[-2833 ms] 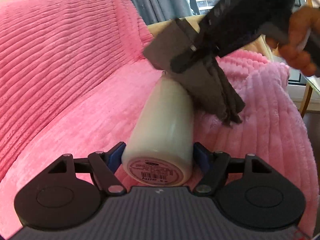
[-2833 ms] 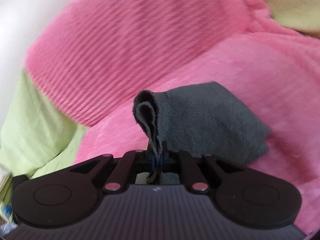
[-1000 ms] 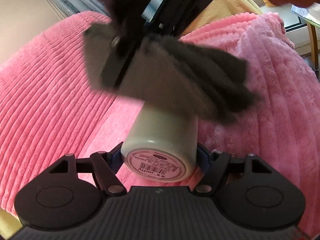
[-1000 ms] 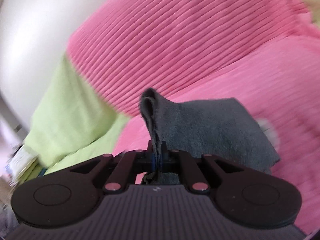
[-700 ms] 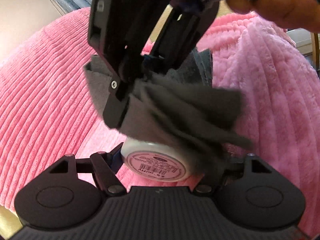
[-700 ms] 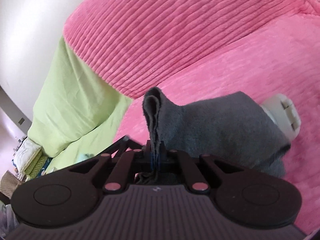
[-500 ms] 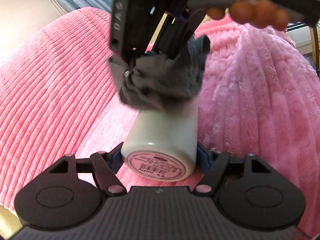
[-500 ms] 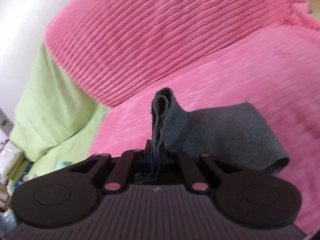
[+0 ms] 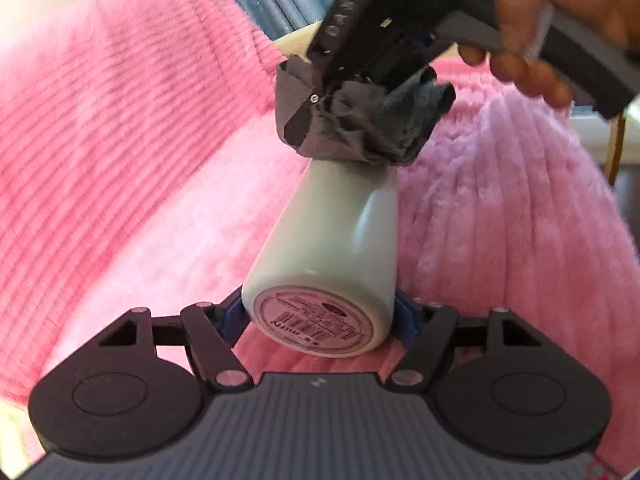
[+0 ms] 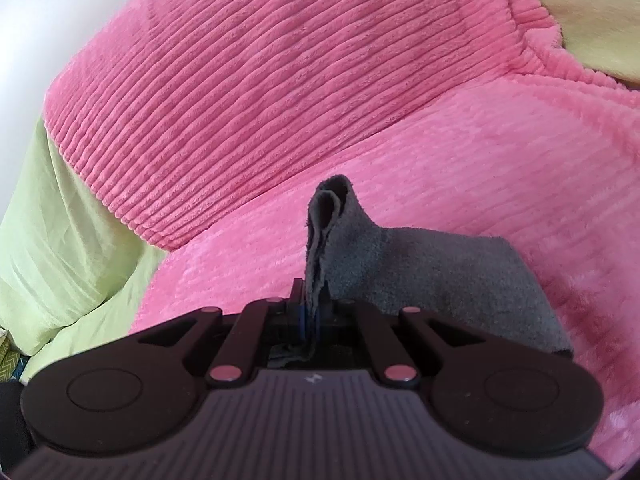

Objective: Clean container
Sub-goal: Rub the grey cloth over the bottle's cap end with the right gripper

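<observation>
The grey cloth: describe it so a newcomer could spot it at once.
Start at the pink ribbed blanket that covers the seat. Above it the left gripper holds a white bottle by its base. The cloth is the crumpled dark grey wad on the bottle's far end, the only dark fabric there.

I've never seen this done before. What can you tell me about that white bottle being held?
The bottle is smooth, glossy and off-white, probably plastic, with a round pink barcode label on its base. It lies tilted, base toward the camera, gripped at its base between the left gripper. A bunched grey cloth, pinched in the right gripper, covers its far end. Pink ribbed fabric lies behind.
</observation>
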A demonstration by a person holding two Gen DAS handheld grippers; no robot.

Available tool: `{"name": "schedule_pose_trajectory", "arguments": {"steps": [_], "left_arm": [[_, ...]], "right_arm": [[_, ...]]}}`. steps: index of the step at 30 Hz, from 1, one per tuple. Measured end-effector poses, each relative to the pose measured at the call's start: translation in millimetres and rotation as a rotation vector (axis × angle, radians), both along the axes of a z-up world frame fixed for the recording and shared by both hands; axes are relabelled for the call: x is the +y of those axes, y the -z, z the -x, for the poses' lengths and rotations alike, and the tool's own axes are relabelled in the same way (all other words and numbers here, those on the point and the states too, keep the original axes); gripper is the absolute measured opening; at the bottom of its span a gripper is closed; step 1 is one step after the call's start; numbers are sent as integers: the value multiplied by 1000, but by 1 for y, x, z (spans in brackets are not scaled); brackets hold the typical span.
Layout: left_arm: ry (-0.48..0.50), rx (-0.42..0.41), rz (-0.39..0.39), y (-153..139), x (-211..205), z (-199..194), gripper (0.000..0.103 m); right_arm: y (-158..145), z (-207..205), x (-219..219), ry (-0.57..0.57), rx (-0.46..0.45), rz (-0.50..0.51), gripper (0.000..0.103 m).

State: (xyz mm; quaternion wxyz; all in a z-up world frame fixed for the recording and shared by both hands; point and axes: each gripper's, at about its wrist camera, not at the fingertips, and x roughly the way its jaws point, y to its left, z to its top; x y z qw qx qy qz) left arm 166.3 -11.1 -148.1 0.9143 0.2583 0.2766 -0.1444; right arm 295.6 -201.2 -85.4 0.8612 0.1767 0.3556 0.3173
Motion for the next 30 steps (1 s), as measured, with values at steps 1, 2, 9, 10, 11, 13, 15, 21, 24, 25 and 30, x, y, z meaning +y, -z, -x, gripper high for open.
{"name": "schedule_pose_trajectory", "arguments": {"steps": [1, 2, 9, 10, 11, 13, 15, 21, 24, 25, 30], "left_arm": [[-5, 3, 12, 0, 0, 3, 72], [-6, 6, 20, 0, 1, 3, 72], [-7, 20, 35, -5, 5, -4, 72], [-7, 25, 48, -5, 6, -5, 72], [-6, 30, 62, -5, 7, -6, 72], [-4, 46, 116, -7, 12, -6, 72], [-2, 63, 198, -11, 20, -7, 74], [-6, 86, 251, -18, 22, -13, 76], [-13, 103, 247, -20, 21, -15, 76], [-17, 108, 249, -20, 21, -14, 76], [-24, 120, 249, -22, 21, -16, 76]], "right_arm": [[0, 0, 1, 1, -2, 4, 1], [-1, 1, 1, 2, -5, 9, 1], [-4, 2, 5, 2, -12, 31, 1], [-4, 2, 5, 2, -12, 30, 1], [-4, 2, 4, 1, -11, 29, 1], [-3, 3, 4, 0, -12, 28, 1], [-3, 2, 3, -2, -11, 25, 1], [-3, 3, 3, -1, -10, 23, 1], [-4, 3, 4, -1, -8, 26, 1], [-4, 3, 4, -1, -7, 26, 1], [-5, 3, 5, 0, -5, 31, 1]]}}
